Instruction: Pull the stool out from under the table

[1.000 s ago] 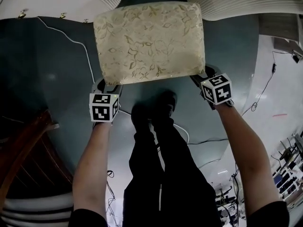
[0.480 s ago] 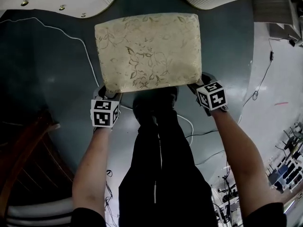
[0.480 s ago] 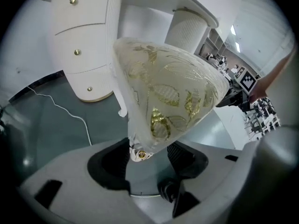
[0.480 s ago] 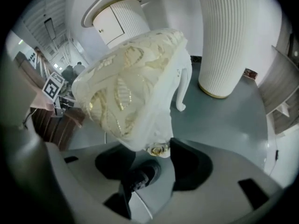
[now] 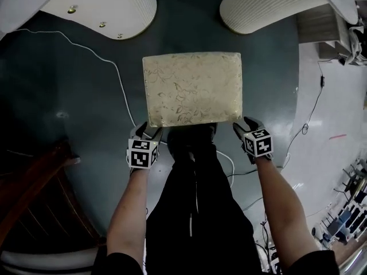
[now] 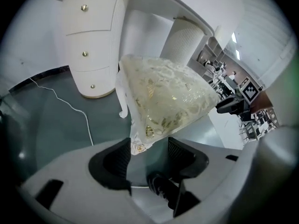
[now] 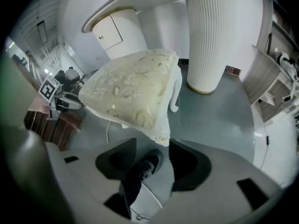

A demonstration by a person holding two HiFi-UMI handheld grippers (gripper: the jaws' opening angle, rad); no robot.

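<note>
The left claw [image 5: 148, 133] and the right claw [image 5: 243, 126] have their jaws apart, gripping nothing, just beside the near corners of the stool [image 5: 192, 87]. The stool stands on the dark floor [image 5: 74, 96], clear of the white table [image 5: 258, 7].

**Occlusions and cut-offs**

Head view: the stool [image 5: 192, 87] legs are hidden beneath its cushion (a white leg shows only in the gripper views). The desk [image 5: 109, 7] is cut off by the upper edge. The shoes [image 5: 189, 136] are partly hidden by the stool's near edge. The clutter [image 5: 347, 211] at far right is too small to identify. The dark wooden furniture [image 5: 34, 182] is cropped at left.
</note>
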